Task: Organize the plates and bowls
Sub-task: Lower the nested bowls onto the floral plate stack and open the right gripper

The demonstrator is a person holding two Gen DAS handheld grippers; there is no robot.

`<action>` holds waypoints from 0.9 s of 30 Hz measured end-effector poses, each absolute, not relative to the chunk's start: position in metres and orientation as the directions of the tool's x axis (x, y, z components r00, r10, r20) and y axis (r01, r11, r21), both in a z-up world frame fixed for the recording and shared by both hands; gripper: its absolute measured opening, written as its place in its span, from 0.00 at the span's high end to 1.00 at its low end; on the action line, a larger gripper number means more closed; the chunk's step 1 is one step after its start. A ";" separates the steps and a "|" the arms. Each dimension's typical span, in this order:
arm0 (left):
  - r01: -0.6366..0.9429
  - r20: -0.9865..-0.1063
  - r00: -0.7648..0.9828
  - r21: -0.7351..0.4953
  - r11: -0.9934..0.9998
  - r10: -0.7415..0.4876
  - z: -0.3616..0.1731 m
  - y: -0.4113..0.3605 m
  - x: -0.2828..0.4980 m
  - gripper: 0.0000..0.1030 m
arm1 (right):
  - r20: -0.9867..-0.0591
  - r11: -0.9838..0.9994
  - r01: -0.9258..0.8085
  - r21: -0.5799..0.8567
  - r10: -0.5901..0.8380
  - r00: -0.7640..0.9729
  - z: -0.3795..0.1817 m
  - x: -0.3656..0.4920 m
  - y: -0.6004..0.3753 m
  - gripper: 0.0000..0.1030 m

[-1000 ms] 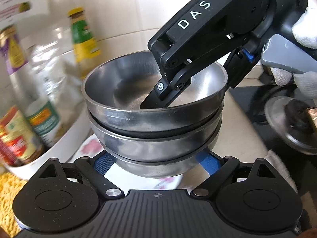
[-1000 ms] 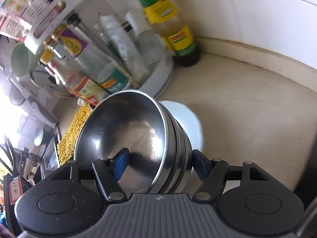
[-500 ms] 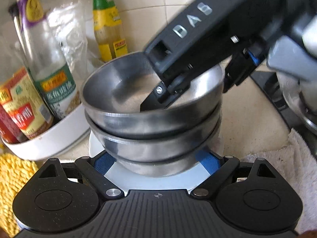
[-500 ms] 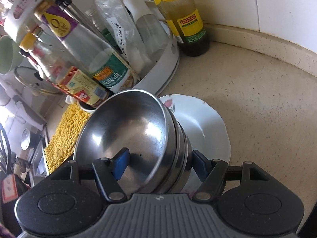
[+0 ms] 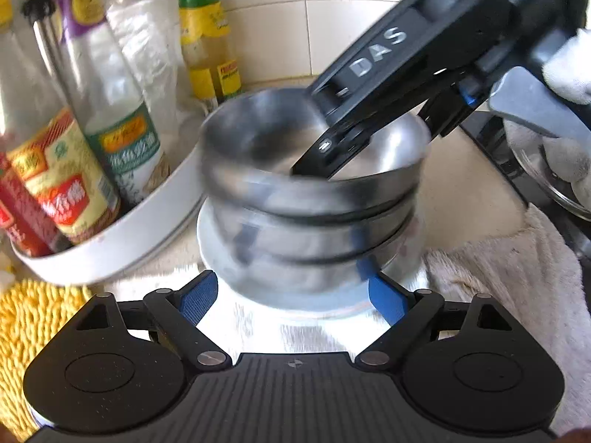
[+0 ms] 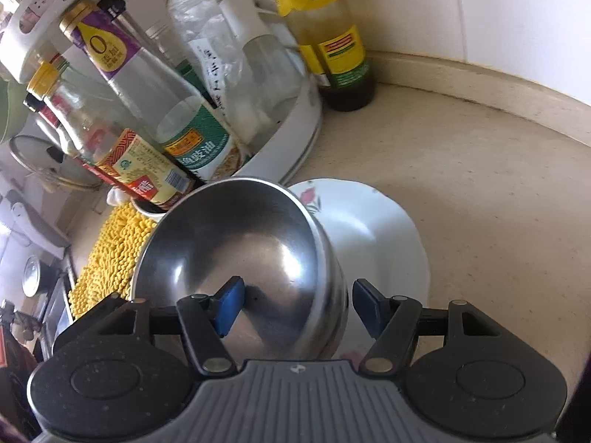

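Note:
A stack of three nested steel bowls (image 5: 314,206) sits on a white flowered plate (image 6: 373,229). The stack also shows in the right wrist view (image 6: 240,258). My left gripper (image 5: 291,295) is open, its blue pads either side of the bottom bowl with a visible gap. My right gripper (image 6: 299,310) reaches from the far right; it straddles the stack's rim, one pad inside the top bowl, the other outside and apart from the wall. The bowls are motion blurred in the left wrist view.
A white round tray (image 5: 122,229) of sauce bottles stands left of the plate, with an oil bottle (image 6: 328,37) by the tiled wall. A yellow mat (image 6: 110,254) lies at left, a white towel (image 5: 509,277) at right, near a pot lid (image 5: 550,173).
The bowl stack came down onto the white plate. Both grippers' pads now stand apart from the bowls, where before they pressed on them.

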State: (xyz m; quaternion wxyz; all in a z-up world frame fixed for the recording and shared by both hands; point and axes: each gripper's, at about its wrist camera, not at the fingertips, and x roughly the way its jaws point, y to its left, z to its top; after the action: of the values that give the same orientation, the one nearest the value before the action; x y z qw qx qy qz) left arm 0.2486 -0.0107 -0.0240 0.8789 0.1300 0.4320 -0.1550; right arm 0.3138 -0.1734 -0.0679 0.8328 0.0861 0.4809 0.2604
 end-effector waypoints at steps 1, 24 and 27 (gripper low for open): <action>0.382 -0.800 0.579 0.093 0.920 -0.159 -0.023 -0.008 0.247 0.10 | -0.758 0.856 -0.340 0.389 0.507 0.411 -0.067 0.311 -0.175 0.20; 0.275 -0.727 0.671 0.063 0.960 -0.144 0.034 0.033 0.230 0.09 | -0.689 0.947 -0.249 0.203 0.319 0.651 -0.015 0.231 -0.181 0.20; 0.261 -0.725 0.674 0.053 0.964 -0.142 0.040 0.035 0.232 0.09 | -0.676 0.958 -0.234 0.163 0.281 0.681 -0.010 0.211 -0.176 0.20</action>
State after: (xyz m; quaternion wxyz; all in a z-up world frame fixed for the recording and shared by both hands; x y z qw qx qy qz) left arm 0.2320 0.0351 0.0401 0.9116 0.0763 0.3885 -0.1106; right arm 0.2105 -0.1755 -0.0101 0.9162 0.0316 0.3739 0.1406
